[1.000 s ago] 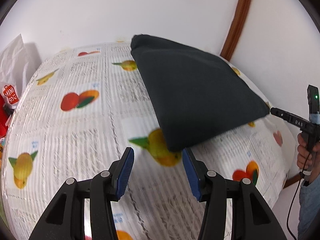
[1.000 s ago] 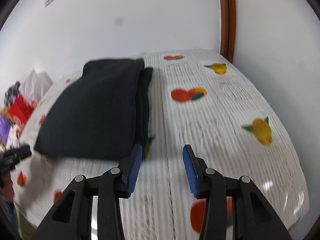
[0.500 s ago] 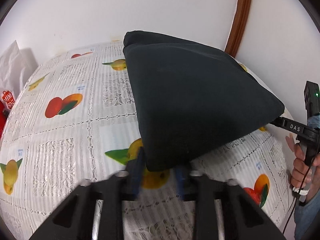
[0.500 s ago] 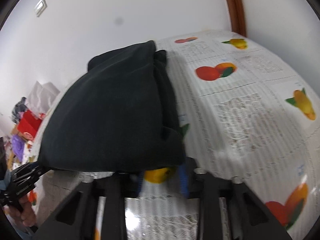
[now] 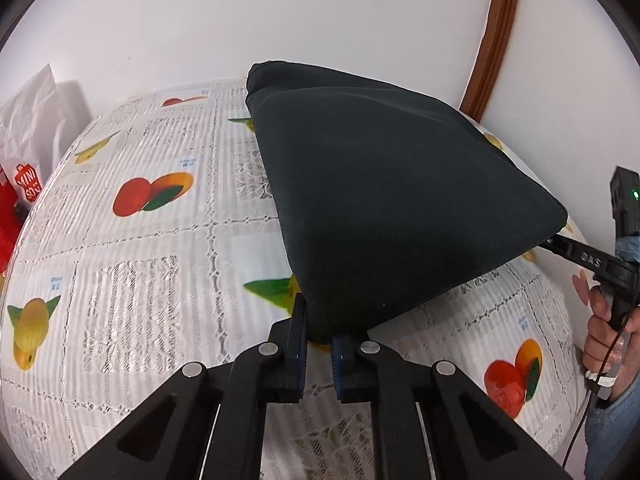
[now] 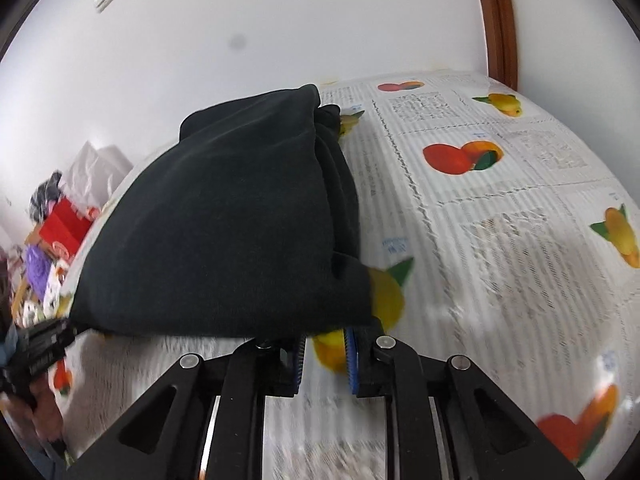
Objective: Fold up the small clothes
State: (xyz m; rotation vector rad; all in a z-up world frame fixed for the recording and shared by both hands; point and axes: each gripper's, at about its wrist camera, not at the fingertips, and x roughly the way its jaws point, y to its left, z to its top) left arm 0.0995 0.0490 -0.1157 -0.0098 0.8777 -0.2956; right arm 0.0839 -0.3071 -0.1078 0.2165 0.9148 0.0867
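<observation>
A black folded garment (image 5: 384, 208) lies on the fruit-print tablecloth (image 5: 140, 264), its near edge lifted. My left gripper (image 5: 319, 344) is shut on its near left corner. My right gripper (image 6: 323, 354) is shut on the near right corner of the garment (image 6: 224, 232). In the left wrist view the right gripper (image 5: 580, 256) reaches in from the right at the cloth's corner. In the right wrist view the left gripper (image 6: 40, 344) shows at the far left by the other corner.
A white bag (image 5: 32, 120) and red packaging (image 5: 16, 200) sit at the table's left end. A white wall and a brown door frame (image 5: 492, 36) stand behind the table. Clutter (image 6: 48, 232) lies off the left edge in the right wrist view.
Both grippers moved forward to the garment's near corners and closed on them. The near edge of the garment has risen off the table.
</observation>
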